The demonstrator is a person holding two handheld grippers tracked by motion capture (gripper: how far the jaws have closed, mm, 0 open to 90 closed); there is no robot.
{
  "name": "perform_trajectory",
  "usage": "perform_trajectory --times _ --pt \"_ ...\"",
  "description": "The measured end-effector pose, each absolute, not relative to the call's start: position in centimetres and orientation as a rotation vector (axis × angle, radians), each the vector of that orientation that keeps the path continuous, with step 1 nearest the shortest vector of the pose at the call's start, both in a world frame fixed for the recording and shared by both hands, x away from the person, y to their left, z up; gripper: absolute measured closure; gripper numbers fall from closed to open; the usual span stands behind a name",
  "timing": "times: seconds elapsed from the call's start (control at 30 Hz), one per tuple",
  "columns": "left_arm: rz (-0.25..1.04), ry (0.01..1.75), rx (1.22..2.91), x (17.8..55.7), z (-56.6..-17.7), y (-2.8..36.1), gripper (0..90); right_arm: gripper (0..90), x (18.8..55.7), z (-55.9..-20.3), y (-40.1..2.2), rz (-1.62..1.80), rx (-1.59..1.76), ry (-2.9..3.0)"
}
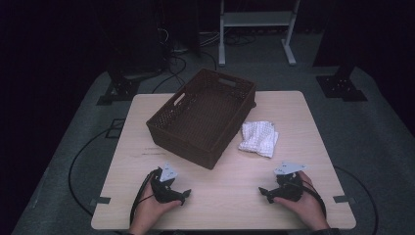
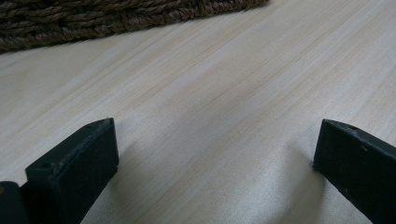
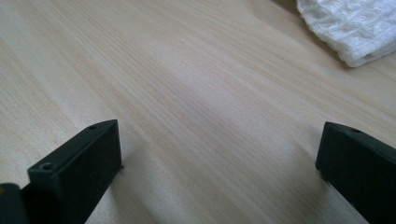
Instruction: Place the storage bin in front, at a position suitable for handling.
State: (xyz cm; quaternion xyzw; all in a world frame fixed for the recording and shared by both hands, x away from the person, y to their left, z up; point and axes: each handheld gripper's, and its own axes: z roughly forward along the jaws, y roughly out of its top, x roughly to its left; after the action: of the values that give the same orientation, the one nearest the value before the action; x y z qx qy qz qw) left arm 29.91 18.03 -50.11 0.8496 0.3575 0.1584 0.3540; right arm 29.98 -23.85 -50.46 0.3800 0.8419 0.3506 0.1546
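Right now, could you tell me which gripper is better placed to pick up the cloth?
Right gripper: the cloth lies on its side, nearer it, jaws open. The left gripper faces the basket.

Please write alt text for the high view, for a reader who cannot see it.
A person's hands rest two open grippers, left and right, on the near edge of a wooden table. Beyond them stand a brown woven basket and, beside it, a folded white cloth.
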Motion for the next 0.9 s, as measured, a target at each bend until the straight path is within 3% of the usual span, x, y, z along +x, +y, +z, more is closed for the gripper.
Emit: perform_trajectory --times 0.23,0.3,0.4,0.5,0.9 --pt "0.41 0.924 2.195 29.9 -50.1 18.0 0.0 1.1 29.9 -50.5 -23.9 1.006 1.09 2.409" --pt "0.41 0.924 2.195 29.9 -50.1 18.0 0.0 6.7 29.7 -50.4 -24.0 1.014 1.089 2.405" --pt "0.409 0.925 2.195 29.9 -50.1 18.0 0.0 23.0 29.4 -49.9 -24.2 1.006 1.108 2.398" --pt "0.409 0.923 2.196 29.8 -50.1 18.1 0.0 31.0 29.4 -49.4 -24.3 0.994 1.135 2.398" --pt "0.409 0.927 2.192 29.7 -50.1 18.1 0.0 30.2 31.2 -47.4 -23.9 0.999 1.152 2.331"
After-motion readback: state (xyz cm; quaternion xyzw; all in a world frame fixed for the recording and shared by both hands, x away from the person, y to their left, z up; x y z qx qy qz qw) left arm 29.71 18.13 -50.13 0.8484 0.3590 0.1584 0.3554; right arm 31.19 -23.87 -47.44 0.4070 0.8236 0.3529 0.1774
